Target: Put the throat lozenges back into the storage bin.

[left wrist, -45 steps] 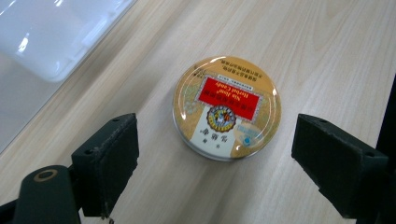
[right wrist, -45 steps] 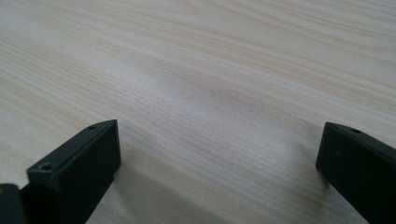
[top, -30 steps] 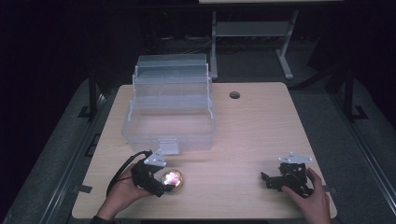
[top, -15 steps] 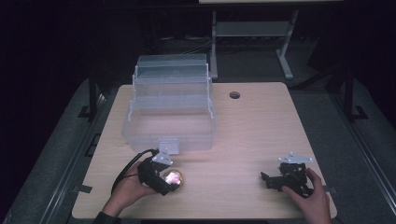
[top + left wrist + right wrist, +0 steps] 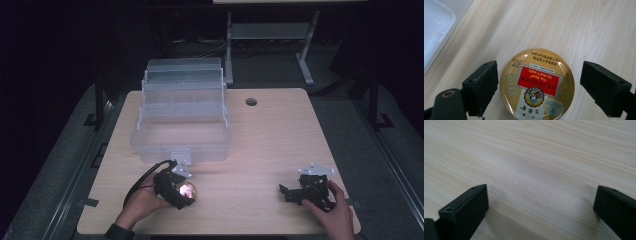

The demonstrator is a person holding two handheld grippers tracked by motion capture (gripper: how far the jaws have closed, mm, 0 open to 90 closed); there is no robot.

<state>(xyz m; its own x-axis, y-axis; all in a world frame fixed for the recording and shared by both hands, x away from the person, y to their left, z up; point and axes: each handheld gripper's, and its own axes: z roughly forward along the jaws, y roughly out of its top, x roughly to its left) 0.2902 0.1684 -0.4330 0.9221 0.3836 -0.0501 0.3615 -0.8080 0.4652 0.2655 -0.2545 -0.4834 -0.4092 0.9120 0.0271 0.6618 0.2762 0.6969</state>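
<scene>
Two tongs are in your hands. Your left tongs (image 5: 539,85) hang over the tin (image 5: 537,83), jaws spread either side of it, one close to its rim and the other further off, so a squeeze would likely catch it across its width. The tin lies flat on the surface (image 5: 260,150), just in front of the open clear box (image 5: 182,117), probably its destination. Your left hand (image 5: 142,202) tips the tongs steeply downward. Your right tongs (image 5: 300,192) rest low near the front edge, jaws apart on nothing, your right hand (image 5: 335,215) behind them.
</scene>
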